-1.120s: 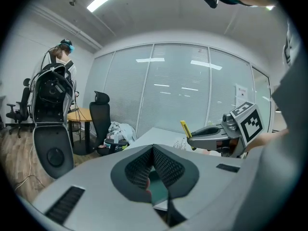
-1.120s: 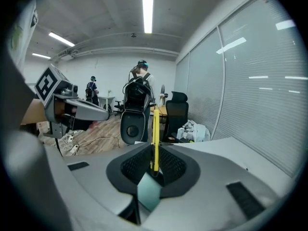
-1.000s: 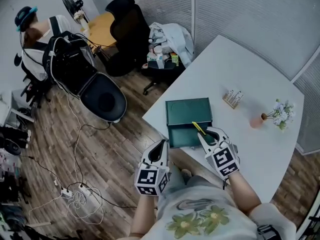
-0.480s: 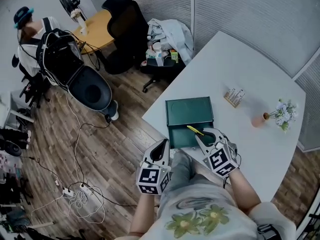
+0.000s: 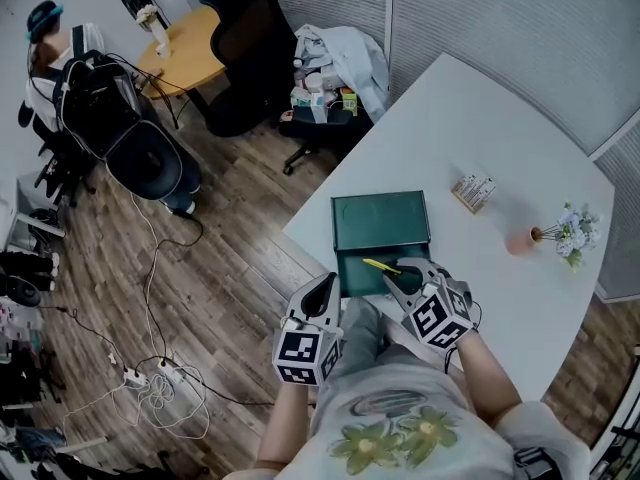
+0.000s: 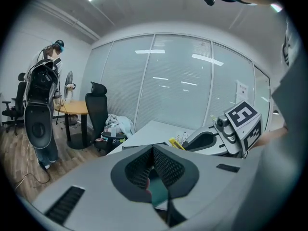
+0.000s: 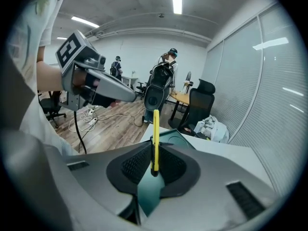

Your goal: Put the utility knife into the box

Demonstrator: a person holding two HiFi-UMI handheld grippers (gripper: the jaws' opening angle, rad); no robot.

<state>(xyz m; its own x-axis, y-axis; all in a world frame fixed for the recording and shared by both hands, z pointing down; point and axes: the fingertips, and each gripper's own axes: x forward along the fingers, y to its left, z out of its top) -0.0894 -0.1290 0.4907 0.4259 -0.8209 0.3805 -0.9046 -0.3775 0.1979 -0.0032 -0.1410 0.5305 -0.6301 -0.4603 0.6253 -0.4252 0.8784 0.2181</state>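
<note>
1. The right gripper (image 7: 154, 148) has its jaws pinching the yellow utility knife (image 7: 155, 129) by one end. The rest of the knife sticks out ahead of the jaw tips.
2. In the head view, the knife hangs over the open part of the dark green box (image 5: 380, 220). I cannot tell whether its tip already touches the inside.
3. The left gripper (image 5: 322, 294) has its jaws pressed together on nothing. It hovers just off the bench (image 5: 470, 128), beside the box's near left corner.
4. The box sits by the near edge of the bench, close to the left corner. A small pack (image 5: 473, 189) and a flower pot (image 5: 520, 240) stand well apart from it, towards the right edge.
5. Judging from this, the pick-up and carry are done. Still to do: lower the knife into the box, spread the jaws and draw the right gripper back.
</note>
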